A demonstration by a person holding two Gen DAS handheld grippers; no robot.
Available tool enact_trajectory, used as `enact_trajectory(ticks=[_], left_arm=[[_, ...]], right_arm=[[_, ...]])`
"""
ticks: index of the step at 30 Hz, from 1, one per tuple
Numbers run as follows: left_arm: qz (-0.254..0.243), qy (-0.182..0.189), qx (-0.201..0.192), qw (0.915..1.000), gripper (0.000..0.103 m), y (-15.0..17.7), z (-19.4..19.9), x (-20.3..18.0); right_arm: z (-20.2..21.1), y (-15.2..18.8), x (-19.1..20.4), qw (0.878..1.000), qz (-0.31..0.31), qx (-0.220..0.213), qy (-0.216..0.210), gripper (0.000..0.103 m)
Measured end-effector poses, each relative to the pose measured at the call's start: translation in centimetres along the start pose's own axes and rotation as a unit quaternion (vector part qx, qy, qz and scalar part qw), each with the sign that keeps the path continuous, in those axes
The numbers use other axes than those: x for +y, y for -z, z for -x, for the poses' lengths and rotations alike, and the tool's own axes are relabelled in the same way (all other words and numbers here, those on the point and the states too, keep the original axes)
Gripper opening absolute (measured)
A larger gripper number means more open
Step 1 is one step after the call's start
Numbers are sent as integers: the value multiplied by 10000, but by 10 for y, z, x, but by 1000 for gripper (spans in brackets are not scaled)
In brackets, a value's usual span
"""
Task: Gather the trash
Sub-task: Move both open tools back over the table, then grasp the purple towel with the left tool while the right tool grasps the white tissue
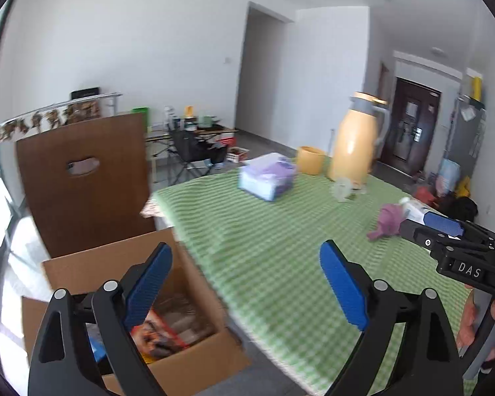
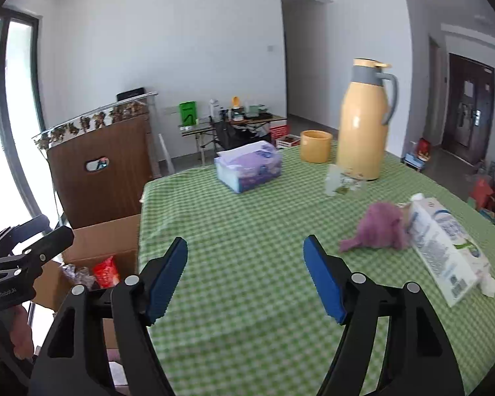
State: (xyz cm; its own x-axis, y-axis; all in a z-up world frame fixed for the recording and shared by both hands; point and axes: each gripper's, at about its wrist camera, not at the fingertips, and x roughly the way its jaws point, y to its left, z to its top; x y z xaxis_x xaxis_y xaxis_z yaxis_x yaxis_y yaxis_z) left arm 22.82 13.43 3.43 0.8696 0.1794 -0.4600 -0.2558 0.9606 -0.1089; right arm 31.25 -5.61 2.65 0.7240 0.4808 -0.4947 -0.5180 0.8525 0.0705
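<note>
Two grippers, both spread wide and holding nothing.

Left wrist view: I read the left gripper (image 1: 246, 283) over the table's near-left corner, one finger above the box (image 1: 194, 359), the other above the tablecloth (image 1: 264, 231). The box sits on the floor against the table edge, probably so trash can be dropped straight in; wrappers already lie inside. The right gripper (image 1: 442, 224) enters from the right, its blue pad close to the purple wad (image 1: 391, 221) and the carton (image 1: 415, 209) behind it; contact cannot be judged from this angle. Motion blur softens the flask (image 1: 354, 142), cup (image 1: 310, 160) and tissue box (image 1: 267, 176).

Right wrist view: I read the right gripper (image 2: 246, 277) above bare cloth, well short of the wad (image 2: 376, 227), so no contact. Only this view shows the carton (image 2: 445, 250) in full, lying flat and touching the wad, with crumpled white paper (image 2: 488, 285) at its near end. The left gripper (image 2: 33, 257) appears at the left edge above the box (image 2: 109, 231). My judgement: the wad and carton are the next items to collect.
</note>
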Motion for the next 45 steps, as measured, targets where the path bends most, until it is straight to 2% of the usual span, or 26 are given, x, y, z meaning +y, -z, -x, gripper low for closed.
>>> enact_trajectory(ticks=[5,7,10,14,18,23,25,27,31,32,33,36,38,41,43,45], left_arm=[[-448,741,91,9962,92,4,-19,-92],[-576,1002,223,9930,92,10,-28,-126],[-817,1367,387,9865,92,20,-37,-174],[-1174,1701,447,9774,92,30,-45,-228],[-1353,1925,562,9703,94,35,-60,-268],[-1367,1940,741,9686,94,36,-91,-278],[-1356,1978,851,9671,94,33,-107,-283],[-1370,2018,919,9654,94,27,-125,-289],[-1417,1915,978,9663,95,11,-171,-302],[-1392,1936,1048,9655,95,8,-181,-303],[-1325,1949,1202,9644,95,4,-203,-305],[-1201,1602,1305,9710,95,-6,-249,-307],[-1192,1463,1264,9739,95,-13,-272,-309],[-1146,1218,1448,9752,95,-19,-314,-317],[-1211,1208,1871,9673,95,-19,-343,-326],[-1346,1022,2250,9596,92,-14,-359,-331]], right_arm=[[51,20,-94,9951,-518,-88,841,71],[68,32,-132,9899,-735,-67,1214,72],[95,55,-203,9754,-1251,131,1812,74],[113,85,-272,9536,-1872,479,2308,74],[109,97,-313,9447,-2143,703,2381,74],[76,102,-345,9419,-2446,883,2128,74],[60,98,-353,9420,-2539,927,1990,68],[37,94,-364,9412,-2622,999,1881,57],[-10,90,-381,9377,-2739,1142,1805,52],[-18,90,-382,9377,-2735,1173,1793,48],[-28,91,-382,9384,-2720,1193,1766,41],[-39,94,-378,9428,-2727,1013,1631,15],[-41,87,-373,9454,-2457,1015,1886,13],[-37,81,-371,9462,-2506,870,1854,13],[-27,76,-374,9453,-2487,758,1967,13],[-18,75,-381,9441,-2584,648,1944,13]])
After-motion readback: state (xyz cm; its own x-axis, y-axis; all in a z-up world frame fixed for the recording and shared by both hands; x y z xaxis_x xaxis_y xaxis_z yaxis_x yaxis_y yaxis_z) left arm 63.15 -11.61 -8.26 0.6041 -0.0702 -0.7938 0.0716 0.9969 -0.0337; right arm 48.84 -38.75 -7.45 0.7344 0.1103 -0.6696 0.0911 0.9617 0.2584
